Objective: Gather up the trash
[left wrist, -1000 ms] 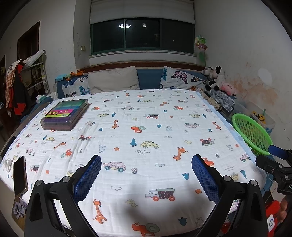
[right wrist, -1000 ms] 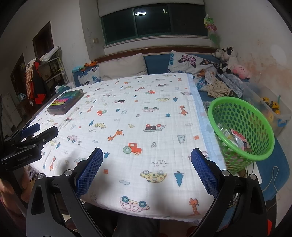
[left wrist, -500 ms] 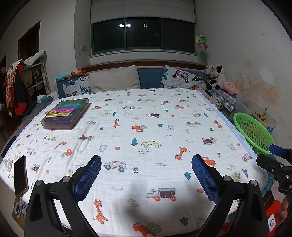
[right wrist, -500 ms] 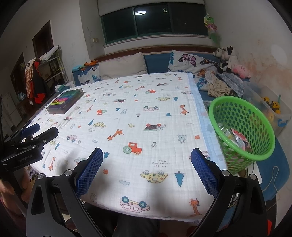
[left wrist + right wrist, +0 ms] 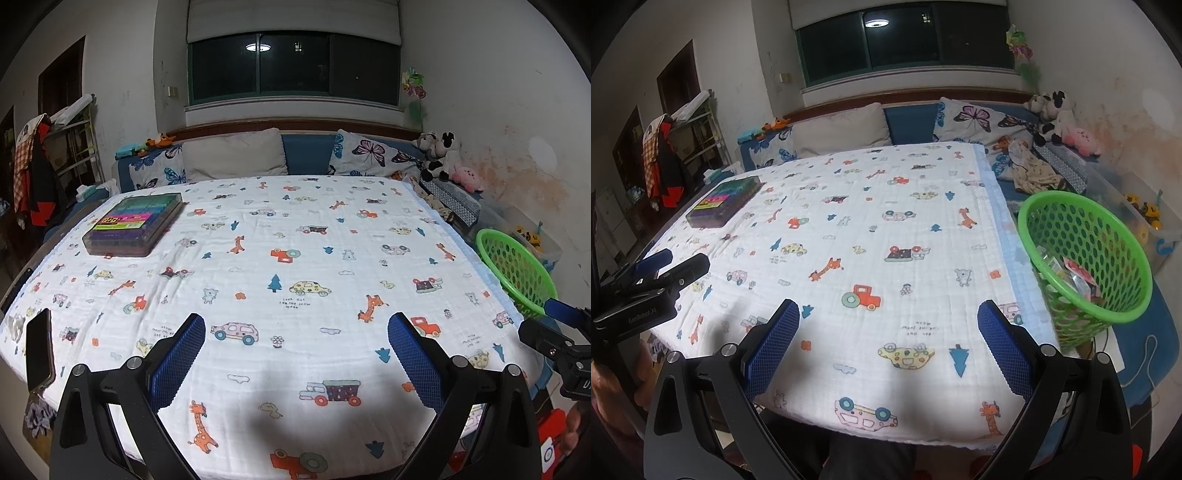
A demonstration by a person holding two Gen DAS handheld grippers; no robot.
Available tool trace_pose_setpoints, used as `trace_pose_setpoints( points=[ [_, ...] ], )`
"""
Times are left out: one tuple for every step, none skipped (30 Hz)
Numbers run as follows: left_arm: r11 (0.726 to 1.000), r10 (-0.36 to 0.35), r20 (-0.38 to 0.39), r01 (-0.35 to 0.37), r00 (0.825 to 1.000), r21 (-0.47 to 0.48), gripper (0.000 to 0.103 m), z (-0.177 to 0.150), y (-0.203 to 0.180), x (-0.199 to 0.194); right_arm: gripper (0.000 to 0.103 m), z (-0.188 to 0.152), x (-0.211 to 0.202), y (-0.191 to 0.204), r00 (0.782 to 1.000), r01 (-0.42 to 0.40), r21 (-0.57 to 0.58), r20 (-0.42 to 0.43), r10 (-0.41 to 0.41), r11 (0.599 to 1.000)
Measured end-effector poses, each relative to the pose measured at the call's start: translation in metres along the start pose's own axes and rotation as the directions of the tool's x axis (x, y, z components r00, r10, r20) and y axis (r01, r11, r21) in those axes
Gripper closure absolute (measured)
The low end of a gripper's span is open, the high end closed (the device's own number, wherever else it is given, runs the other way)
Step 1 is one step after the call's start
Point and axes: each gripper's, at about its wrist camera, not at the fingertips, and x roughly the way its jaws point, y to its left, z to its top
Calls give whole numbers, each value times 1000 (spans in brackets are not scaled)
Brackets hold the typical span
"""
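Observation:
A green mesh basket [image 5: 1104, 221] stands beside the bed's right edge and holds several wrappers [image 5: 1078, 275]; it also shows at the right of the left wrist view [image 5: 517, 266]. My left gripper [image 5: 295, 354] is open and empty above the near part of the bed. My right gripper [image 5: 886, 350] is open and empty above the bed's near right corner, left of the basket. No loose trash shows on the cartoon-print blanket [image 5: 295, 240].
A flat multicoloured box [image 5: 135, 223] lies on the bed's far left. A dark phone [image 5: 38, 350] lies at the near left edge. Pillows [image 5: 232, 155] and plush toys [image 5: 447, 158] line the headboard. A clear toy bin [image 5: 1137, 214] stands behind the basket.
The left wrist view has drifted slightly, so the basket sits a little further right. The right gripper has barely moved. Both grippers stay open.

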Motion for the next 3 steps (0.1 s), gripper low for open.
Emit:
trace_pose_setpoints(
  points=[
    [1000, 2, -1, -2, 1000, -1, 7, 0, 1, 1, 7, 0, 0, 0, 1000, -2, 1, 0, 2, 1000],
    [1000, 2, -2, -2, 1000, -3, 7, -1, 1, 1, 7, 0, 0, 0, 1000, -2, 1, 0, 2, 1000],
    [1000, 2, -4, -2, 1000, -6, 7, -1, 2, 1, 7, 0, 0, 0, 1000, -1, 1, 0, 1, 1000]
  ],
)
